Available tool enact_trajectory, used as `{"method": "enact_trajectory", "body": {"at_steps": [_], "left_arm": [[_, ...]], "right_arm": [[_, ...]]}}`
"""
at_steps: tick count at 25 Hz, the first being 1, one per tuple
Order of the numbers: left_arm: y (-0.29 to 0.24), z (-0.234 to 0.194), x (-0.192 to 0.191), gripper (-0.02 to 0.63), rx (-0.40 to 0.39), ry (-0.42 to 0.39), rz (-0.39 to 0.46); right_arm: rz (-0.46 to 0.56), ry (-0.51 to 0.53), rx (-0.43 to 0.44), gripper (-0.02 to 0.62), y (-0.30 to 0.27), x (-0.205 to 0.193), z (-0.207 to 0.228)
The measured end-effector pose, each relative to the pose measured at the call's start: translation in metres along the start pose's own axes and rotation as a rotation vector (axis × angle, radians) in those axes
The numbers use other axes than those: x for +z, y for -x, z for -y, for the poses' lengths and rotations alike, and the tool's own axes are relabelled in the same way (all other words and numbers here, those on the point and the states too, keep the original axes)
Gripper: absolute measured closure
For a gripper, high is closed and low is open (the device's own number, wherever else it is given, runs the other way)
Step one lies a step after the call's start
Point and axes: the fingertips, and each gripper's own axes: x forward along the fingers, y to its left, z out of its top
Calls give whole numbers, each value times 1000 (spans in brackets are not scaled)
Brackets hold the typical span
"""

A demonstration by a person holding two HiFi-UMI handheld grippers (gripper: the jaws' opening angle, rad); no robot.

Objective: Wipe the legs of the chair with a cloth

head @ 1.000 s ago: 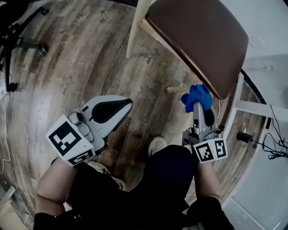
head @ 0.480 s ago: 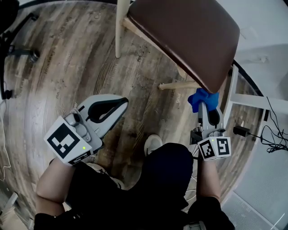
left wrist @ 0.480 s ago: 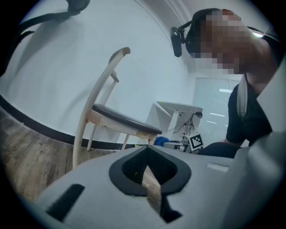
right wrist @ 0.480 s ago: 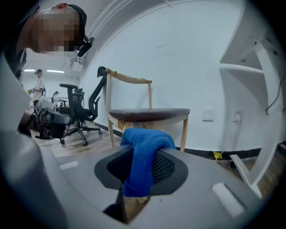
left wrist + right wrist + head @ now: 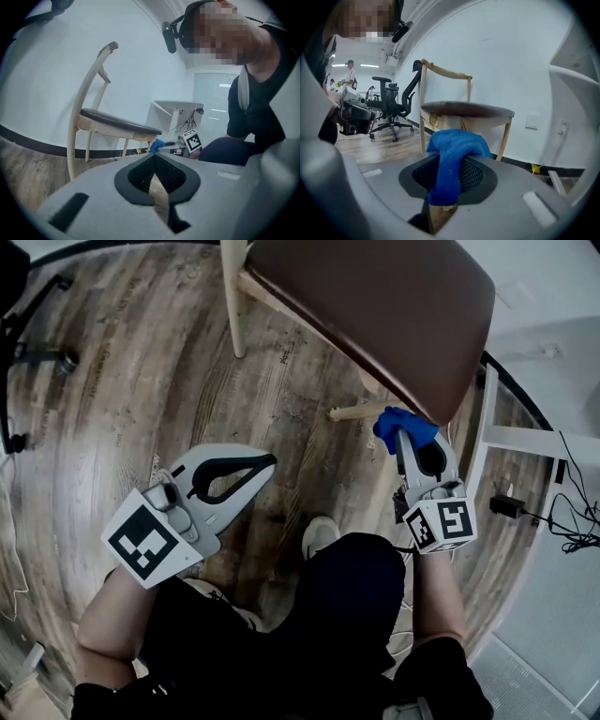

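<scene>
Beneath the chair seat [image 5: 375, 296], the right gripper [image 5: 401, 439], clenched on the blue cloth [image 5: 405, 423], meets the near leg [image 5: 354, 412], which runs leftward from its jaws; the left gripper [image 5: 268, 462], closed and empty, sits well apart

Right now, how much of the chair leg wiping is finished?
Done: the right gripper has the blue cloth pinched in its fingers. In hand: the cloth sits by one chair leg under the seat. Left: likely the other legs, like the far leg; the left gripper is shut, empty.
</scene>
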Motion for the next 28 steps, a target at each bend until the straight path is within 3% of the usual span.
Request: {"method": "enact_trajectory", "body": {"at_steps": [10,20,28], "left_arm": [[8,-11,-8,598,50,4,-28],[14,-15,-21,598,95,5,-77],[14,-21,-28,598,112,20,-101]], "right_arm": [[-118,-78,25,491,-41,-90,1],[-330,-153,50,491,-93,-211,-5],[-498,-210,40,491,-118,-274,-9]]}}
